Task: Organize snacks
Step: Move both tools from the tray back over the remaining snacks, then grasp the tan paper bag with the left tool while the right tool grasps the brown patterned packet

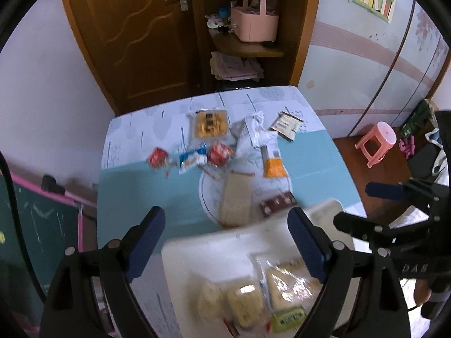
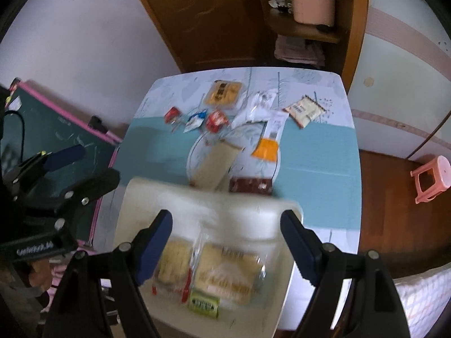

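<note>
A: Left wrist view: the left tongs (image 1: 227, 242) are spread wide and hold nothing, hanging over the near-left corner of the white tray (image 1: 197, 256). Inside it lie clear-wrapped pastry packs (image 1: 290, 284) and a small green packet (image 1: 287, 317), blurred.

B: Right wrist view agrees. The right tongs (image 2: 227, 240) gape too, empty, above the tray's (image 2: 141, 197) middle. Loose snacks sit farther out on the surface (image 2: 318, 174): a beige packet (image 2: 214, 166) just beyond the tray's far rim, an orange-and-white packet (image 2: 269, 143), two red ones (image 2: 215, 119) and a yellow tray pack (image 2: 224, 93).

A: Bare teal cloth runs to the right edge, with a pink stool (image 2: 431, 177) well apart on the floor.
</note>
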A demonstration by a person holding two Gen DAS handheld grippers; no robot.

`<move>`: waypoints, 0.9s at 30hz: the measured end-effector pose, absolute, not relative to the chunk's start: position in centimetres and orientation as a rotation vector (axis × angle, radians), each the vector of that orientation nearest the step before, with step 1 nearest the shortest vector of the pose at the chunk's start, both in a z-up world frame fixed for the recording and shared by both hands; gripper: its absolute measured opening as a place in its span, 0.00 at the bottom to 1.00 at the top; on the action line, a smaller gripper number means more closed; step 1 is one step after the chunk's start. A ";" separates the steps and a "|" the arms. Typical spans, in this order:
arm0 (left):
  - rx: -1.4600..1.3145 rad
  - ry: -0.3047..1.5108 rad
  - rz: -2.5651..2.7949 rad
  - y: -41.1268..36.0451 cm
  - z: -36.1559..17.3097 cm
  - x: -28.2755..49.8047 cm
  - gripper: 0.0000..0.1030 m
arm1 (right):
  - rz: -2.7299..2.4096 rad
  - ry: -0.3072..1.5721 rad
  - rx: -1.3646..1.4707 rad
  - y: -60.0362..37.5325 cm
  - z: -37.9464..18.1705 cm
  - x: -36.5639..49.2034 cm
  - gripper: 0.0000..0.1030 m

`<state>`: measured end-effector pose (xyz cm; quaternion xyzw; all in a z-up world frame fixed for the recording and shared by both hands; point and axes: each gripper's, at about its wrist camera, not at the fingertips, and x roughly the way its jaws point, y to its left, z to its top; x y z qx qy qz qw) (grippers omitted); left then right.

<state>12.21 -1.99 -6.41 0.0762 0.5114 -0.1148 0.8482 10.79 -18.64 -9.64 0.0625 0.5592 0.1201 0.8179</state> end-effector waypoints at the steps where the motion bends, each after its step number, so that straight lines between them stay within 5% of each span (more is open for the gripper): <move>1: 0.164 1.083 -0.243 -2.1 -6.7 13.0 0.85 | 0.250 1.204 0.140 -18.8 -10.0 11.8 0.77; 14: 0.197 1.319 -0.275 -2.8 -18.4 22.6 0.85 | 0.169 1.553 0.221 -18.1 -23.2 21.0 0.77; 27: 0.198 1.415 -0.274 -1.8 -24.1 25.1 0.85 | 0.065 1.719 -0.087 -11.9 -30.7 21.9 0.77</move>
